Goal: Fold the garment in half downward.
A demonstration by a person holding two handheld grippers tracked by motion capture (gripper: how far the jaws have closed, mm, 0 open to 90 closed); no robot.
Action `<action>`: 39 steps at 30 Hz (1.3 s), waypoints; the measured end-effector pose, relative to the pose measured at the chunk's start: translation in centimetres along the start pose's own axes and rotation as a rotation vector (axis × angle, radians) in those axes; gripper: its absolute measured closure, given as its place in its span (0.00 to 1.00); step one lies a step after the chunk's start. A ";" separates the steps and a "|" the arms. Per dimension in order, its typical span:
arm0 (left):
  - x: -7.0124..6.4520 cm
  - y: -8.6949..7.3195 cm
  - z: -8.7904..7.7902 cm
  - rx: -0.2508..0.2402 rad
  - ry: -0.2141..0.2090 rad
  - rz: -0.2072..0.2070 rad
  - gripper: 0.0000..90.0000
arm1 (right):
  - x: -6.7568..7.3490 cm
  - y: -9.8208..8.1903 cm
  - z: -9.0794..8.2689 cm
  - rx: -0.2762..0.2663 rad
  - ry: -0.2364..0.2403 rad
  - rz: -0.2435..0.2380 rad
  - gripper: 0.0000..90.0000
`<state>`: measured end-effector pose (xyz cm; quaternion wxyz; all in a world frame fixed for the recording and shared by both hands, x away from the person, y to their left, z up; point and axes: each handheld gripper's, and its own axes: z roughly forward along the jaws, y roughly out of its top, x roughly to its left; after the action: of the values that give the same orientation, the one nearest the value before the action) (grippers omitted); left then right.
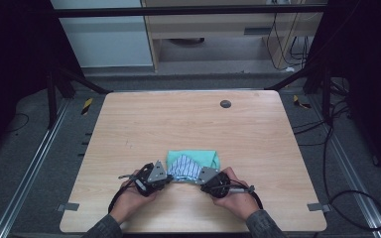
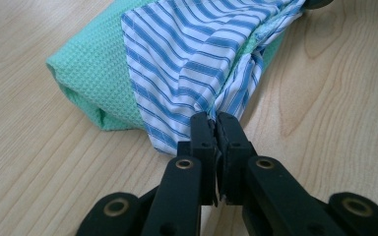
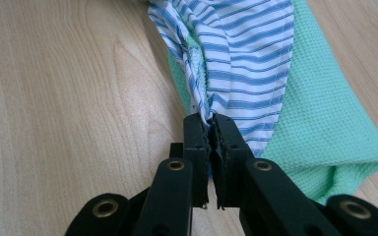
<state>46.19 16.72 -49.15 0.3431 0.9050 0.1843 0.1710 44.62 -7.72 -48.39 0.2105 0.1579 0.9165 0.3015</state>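
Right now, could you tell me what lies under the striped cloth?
A green waffle-weave cloth lies under the striped cloth, on the table. Anything between them is covered.

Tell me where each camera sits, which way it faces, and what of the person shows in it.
High view: above the person's side, looking forward and down on the table; forearms, left gripper and right gripper show.
Left gripper view: rides the left gripper, looking along shut jaws at the striped cloth.
Right gripper view: rides the right gripper, likewise.
Shared: striped cloth over green cloth.
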 end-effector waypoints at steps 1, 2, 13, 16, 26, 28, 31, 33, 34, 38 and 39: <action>0.0 0.0 0.0 0.003 0.001 0.002 0.97 | 0.0 0.0 0.0 0.003 0.001 0.002 0.95; 0.0 0.0 0.0 0.005 0.002 0.002 0.97 | 0.1 0.0 0.0 0.004 0.001 0.001 0.95; -0.3 -0.1 -0.3 -0.004 -0.001 -0.008 0.96 | 0.0 -0.1 -0.2 0.014 -0.001 0.017 0.93; -0.4 -0.3 -0.5 -0.017 -0.007 -0.026 0.93 | 0.1 -0.2 -0.5 0.011 -0.004 0.026 0.90; -1.1 -0.9 -1.6 -0.035 -0.029 -0.028 0.88 | 0.7 -0.9 -1.4 0.005 0.006 0.033 0.83; -1.3 -0.9 -2.0 -0.041 -0.032 -0.023 0.87 | 0.8 -1.0 -1.5 0.003 0.007 0.041 0.81; -1.4 -0.9 -2.6 -0.056 -0.028 -0.020 0.87 | 0.8 -1.2 -1.8 -0.001 0.003 0.048 0.78; -1.4 -0.9 -2.9 -0.063 -0.010 -0.027 0.87 | 0.7 -1.3 -2.0 0.003 -0.002 0.058 0.74; -1.2 -0.9 -3.0 -0.061 0.000 -0.025 0.86 | 0.6 -1.4 -2.1 0.000 -0.003 0.064 0.71; -0.6 -1.1 -3.3 -0.081 0.047 -0.061 0.73 | -0.1 -2.1 -2.5 0.001 -0.038 0.113 0.53; -0.4 -1.1 -3.3 -0.079 0.061 -0.070 0.67 | -0.4 -2.4 -2.5 0.004 -0.044 0.133 0.49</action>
<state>44.15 19.14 -47.65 0.3784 0.8781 0.2196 0.1935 43.33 -10.90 -47.90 0.2098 0.2254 0.8996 0.3096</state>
